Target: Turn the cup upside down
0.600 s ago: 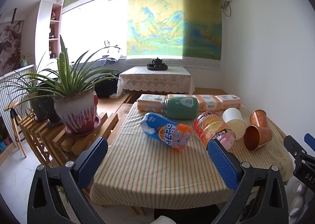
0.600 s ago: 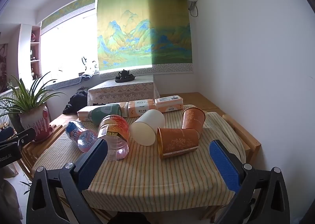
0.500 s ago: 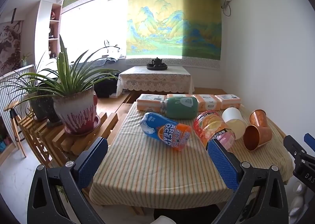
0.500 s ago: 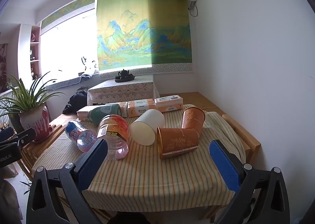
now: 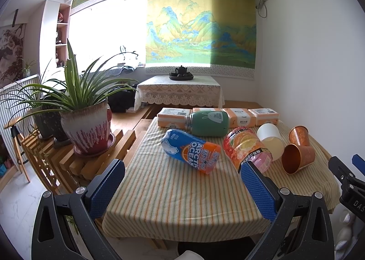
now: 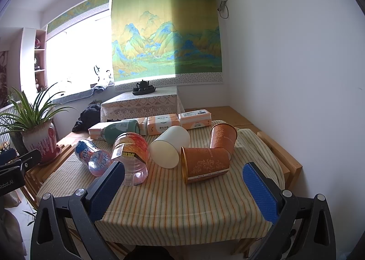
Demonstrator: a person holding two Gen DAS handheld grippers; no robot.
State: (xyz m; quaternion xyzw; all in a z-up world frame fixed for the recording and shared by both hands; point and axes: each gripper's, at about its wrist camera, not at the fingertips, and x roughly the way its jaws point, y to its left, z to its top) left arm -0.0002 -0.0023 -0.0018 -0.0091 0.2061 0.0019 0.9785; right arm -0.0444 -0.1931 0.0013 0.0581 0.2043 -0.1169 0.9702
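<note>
Several cups lie on a striped tablecloth [image 6: 173,209]. An orange patterned cup [image 6: 206,164] lies on its side, mouth toward me; it also shows in the left wrist view [image 5: 298,158]. A second orange cup [image 6: 222,137] stands upside down behind it [image 5: 299,135]. A white cup [image 6: 170,149] lies on its side [image 5: 271,140]. My right gripper [image 6: 182,189] is open and empty, in front of the lying orange cup. My left gripper [image 5: 182,187] is open and empty over the table's near left part.
A clear red-labelled bottle [image 6: 132,157], a blue-orange bottle [image 5: 191,152] and a green flask [image 5: 207,123] lie on the table. Tissue packs [image 5: 241,117] line its far edge. A potted plant [image 5: 86,127] stands on a wooden rack to the left.
</note>
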